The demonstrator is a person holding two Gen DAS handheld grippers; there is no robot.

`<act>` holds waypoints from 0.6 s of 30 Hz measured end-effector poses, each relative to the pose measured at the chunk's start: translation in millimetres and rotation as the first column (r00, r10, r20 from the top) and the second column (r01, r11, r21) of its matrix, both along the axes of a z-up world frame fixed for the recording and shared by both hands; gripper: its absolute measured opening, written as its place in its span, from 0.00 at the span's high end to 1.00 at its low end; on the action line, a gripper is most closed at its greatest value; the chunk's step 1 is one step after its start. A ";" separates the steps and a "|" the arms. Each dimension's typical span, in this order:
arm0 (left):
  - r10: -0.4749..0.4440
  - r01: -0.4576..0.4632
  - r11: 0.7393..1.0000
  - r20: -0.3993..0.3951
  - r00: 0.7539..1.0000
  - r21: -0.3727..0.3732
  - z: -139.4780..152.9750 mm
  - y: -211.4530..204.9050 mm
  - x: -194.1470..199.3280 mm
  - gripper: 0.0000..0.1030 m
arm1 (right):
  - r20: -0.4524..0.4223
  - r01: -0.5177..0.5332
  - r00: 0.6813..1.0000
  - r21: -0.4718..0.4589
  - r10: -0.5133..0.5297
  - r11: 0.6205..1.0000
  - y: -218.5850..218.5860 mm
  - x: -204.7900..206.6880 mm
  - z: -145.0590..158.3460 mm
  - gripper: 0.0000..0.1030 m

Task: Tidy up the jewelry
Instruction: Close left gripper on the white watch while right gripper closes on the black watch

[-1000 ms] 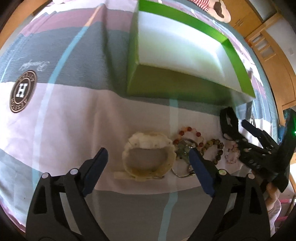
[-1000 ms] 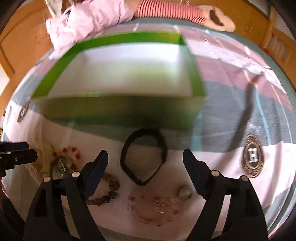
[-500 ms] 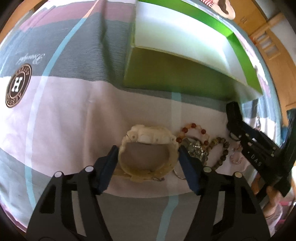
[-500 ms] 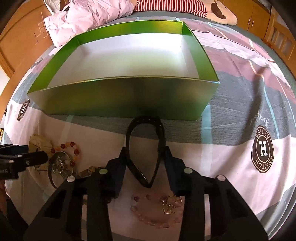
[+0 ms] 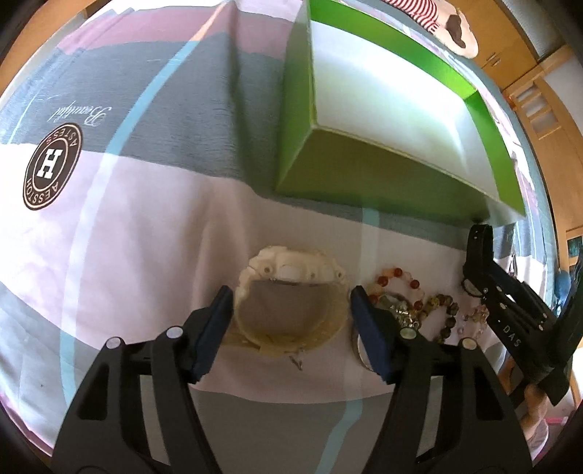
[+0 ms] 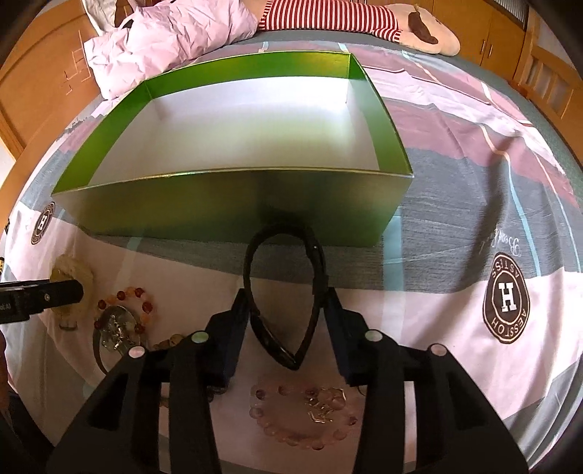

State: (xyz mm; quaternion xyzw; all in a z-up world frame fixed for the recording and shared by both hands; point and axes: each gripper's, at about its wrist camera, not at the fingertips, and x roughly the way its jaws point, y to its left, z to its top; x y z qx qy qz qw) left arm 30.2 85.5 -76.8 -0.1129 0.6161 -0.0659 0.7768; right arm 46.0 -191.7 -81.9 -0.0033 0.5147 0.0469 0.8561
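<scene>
My left gripper (image 5: 289,321) clamps the cream watch (image 5: 291,302) and my right gripper (image 6: 288,315), jaws easing open, pinches the black band (image 6: 286,288), both just before the box (image 6: 233,204); either loop could slip free on lifting

Box (image 6: 233,208): green walls, white floor inside. Bedspread (image 5: 153,233): pink, grey and mauve bands, thin light-blue stripes, round brown-and-white "H" crests (image 6: 505,298). Watch (image 5: 289,302): cream (yellowed at the strap). Band (image 6: 288,291): black. Bead bracelets: red-orange (image 5: 399,282), olive-brown (image 5: 442,310), pale pink (image 6: 302,415). Gripper pads (image 5: 215,328): dark blue on black frames. Plush (image 6: 328,14): red-and-white stripes.
</scene>
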 end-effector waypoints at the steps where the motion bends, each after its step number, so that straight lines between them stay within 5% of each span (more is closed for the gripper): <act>1: -0.005 0.005 1.000 0.002 1.000 0.009 -0.4 -2.3 0.2 0.33 | -0.003 0.001 1.000 -0.001 -0.001 1.000 0.7 0.6 -0.8 0.52; 13: -0.037 0.037 0.997 0.003 0.999 0.064 -9.9 -24.2 9.6 0.27 | -0.028 -0.005 1.000 -0.026 0.004 1.000 6.1 0.3 -9.3 0.46; 18: -0.025 0.024 0.998 0.014 1.000 0.066 -8.4 -24.6 10.3 0.36 | -0.022 -0.005 1.000 -0.006 0.005 1.000 6.1 -1.2 -6.8 0.61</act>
